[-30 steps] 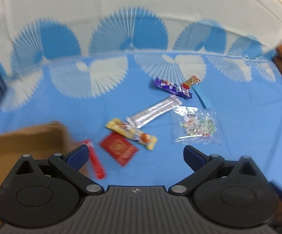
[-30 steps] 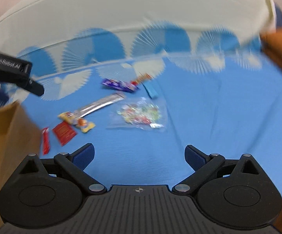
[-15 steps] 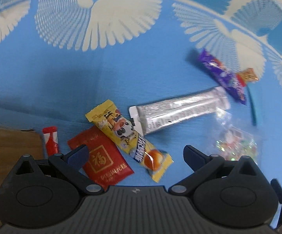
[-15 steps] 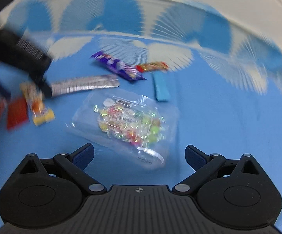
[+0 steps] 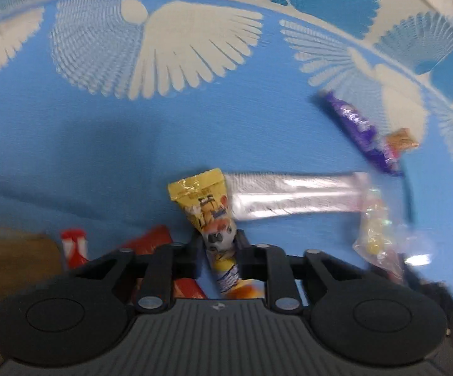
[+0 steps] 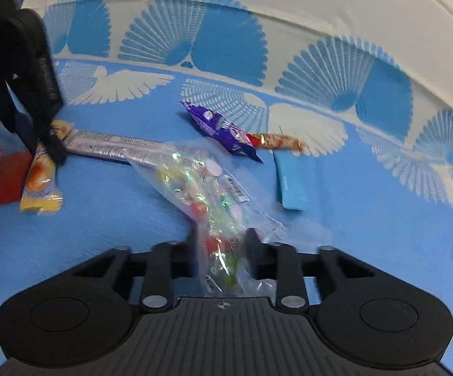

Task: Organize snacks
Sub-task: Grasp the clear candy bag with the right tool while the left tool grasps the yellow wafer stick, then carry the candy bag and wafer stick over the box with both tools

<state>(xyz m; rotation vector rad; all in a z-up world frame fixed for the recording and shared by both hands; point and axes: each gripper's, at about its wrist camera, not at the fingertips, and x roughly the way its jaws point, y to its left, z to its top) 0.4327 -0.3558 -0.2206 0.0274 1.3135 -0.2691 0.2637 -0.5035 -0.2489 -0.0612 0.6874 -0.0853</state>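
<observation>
Both grippers have dropped from a high overview to the snack pile and gone from jaws spread wide to pinched. Left gripper [image 5: 219,250]: jaws pressed on the middle of the yellow snack packet [image 5: 206,203], which points toward 12 o'clock on the blue patterned cloth [image 5: 101,144]. Right gripper [image 6: 221,244]: jaws closing, with the clear bag of mixed candies [image 6: 201,185] between them and already gathered at its near end; the bag runs toward 11 o'clock.

Left lying on the cloth: the silver bar [image 6: 113,148] at 10 o'clock of the bag, the purple wrapper [image 6: 220,131] and orange-red stick [image 6: 276,141] at 12 o'clock, the blue strip [image 6: 290,181] at 2 o'clock, and the red packet [image 6: 5,181] and red stick [image 5: 74,246] at 9 o'clock.

A brown cardboard box [image 5: 13,269] shows at 8 o'clock in the left view, probably the destination. No snack can be seen stored in it; the sorting appears barely begun, with two items gripped and six waiting.
</observation>
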